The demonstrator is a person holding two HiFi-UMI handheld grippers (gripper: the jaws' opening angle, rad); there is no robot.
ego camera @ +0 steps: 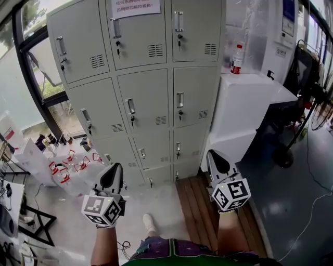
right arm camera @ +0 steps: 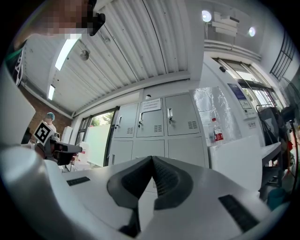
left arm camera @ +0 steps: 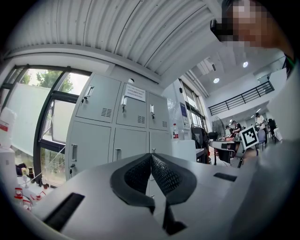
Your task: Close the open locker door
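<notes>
**Left gripper** point(ego camera: 117, 166): mine, held low at the left of the head view. Jaws pressed together, ribbed pads point(left arm camera: 161, 172) meeting along one seam, nothing between them. Marker cube point(ego camera: 103, 208) sits nearest my wrist.

**Right gripper** point(ego camera: 211, 154): mine, low at the right. Jaws likewise closed tip to tip, with nothing gripped. Marker cube point(ego camera: 230, 194) is behind them.

**Locker bank** point(ego camera: 145, 98): grey metal, three columns, standing ahead of both grippers and apart from them. Each door has a handle, a lock and a vent grille, with keys hanging in several locks. Every door I can see lies flush with the front, and I cannot pick out an open one. The lowest left doors are partly hidden behind my left gripper.

**Paper notice** point(ego camera: 136, 6): taped to the top middle door.

**White cabinet** point(ego camera: 244, 104): just right of the lockers.

**Bottle** point(ego camera: 237, 58): clear, with a red cap and a red label, upright on the cabinet top beside the lockers.

**Window** point(ego camera: 41, 67): dark-framed, left of the lockers.

**Wooden flooring strip** point(ego camera: 197, 208): under my right gripper.
</notes>
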